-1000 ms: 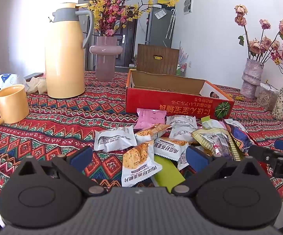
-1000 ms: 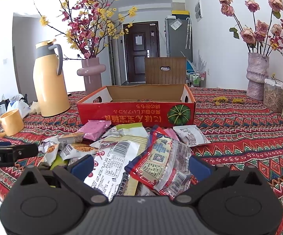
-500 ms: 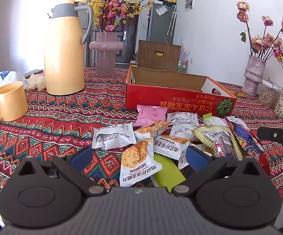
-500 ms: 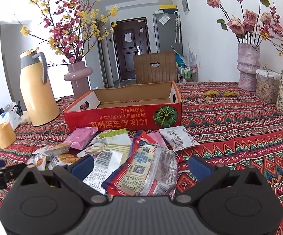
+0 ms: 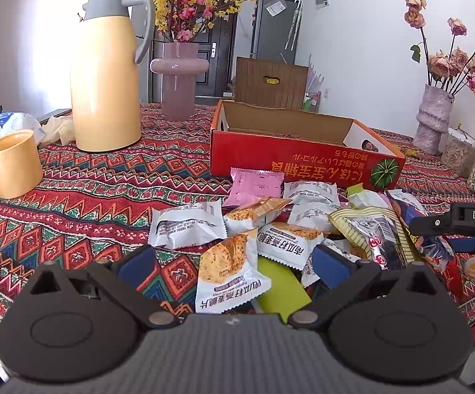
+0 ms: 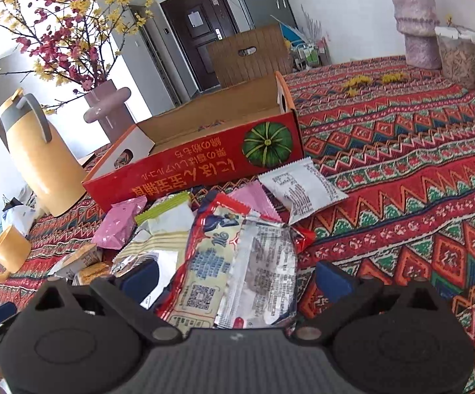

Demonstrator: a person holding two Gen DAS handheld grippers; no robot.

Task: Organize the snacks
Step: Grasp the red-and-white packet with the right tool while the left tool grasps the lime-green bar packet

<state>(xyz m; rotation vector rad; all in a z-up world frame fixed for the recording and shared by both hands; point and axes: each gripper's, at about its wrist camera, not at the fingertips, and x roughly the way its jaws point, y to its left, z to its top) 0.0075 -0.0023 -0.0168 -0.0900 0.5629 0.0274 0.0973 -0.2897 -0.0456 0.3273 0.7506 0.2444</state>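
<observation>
On the table: a patterned red tablecloth (image 6: pixel 401 177) carries a heap of snack packets (image 5: pixel 270 229).
Box: a red cardboard box (image 5: pixel 303 161) with a green pumpkin print stands open at 12 o'clock from the heap, just beyond it.
Left gripper (image 5: pixel 234 262): jaws spread wide, an oat-crisp packet (image 5: pixel 227 275) lying between them, pads apart from it.
Right gripper (image 6: pixel 234 277): tilted, jaws just closing a little yet wide apart; a large red-and-silver packet (image 6: pixel 237 262) lies between them, neither pad pressing it.
White packet (image 6: pixel 299 190): at 1 o'clock from the large packet, by the box corner.
At 10 o'clock: yellow jug (image 5: pixel 106 78), yellow mug (image 5: pixel 10 164), pink vase (image 5: pixel 178 78).
</observation>
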